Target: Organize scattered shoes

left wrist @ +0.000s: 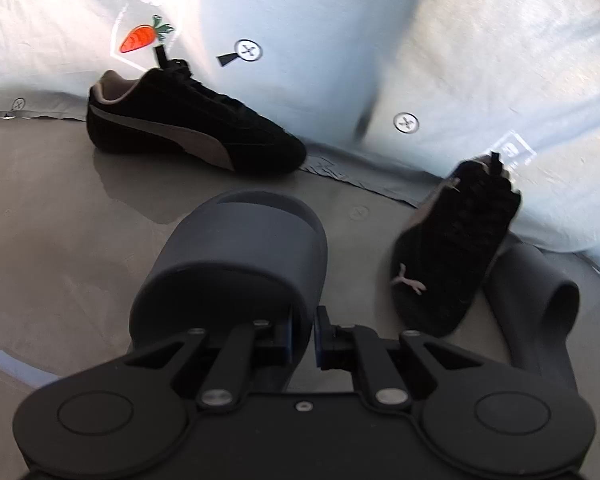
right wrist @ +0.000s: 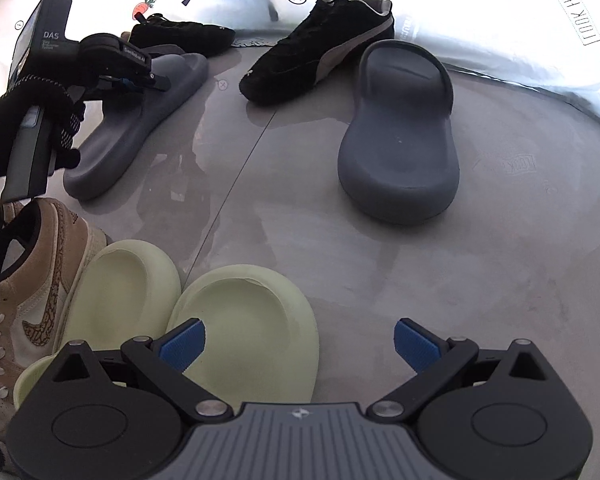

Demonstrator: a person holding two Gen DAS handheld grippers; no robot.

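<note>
**Left gripper clamped on one grey slide**

The left gripper [left wrist: 302,330], low in its frame, had its fingers pinched on the side wall of a grey slide [left wrist: 236,264]. Its mate [right wrist: 400,132] lay at upper right of the right view, beside a black sneaker [right wrist: 320,48]. The right gripper [right wrist: 298,344] hung spread and empty. Next, probably: carry the slide across to its mate. The grey floor [right wrist: 500,260] looked glossy, backed by pale sheeting [left wrist: 480,40].

From each wrist we look steeply down, close over the grey floor [right wrist: 380,280]; both views share the black suede sneakers [left wrist: 188,128]
</note>
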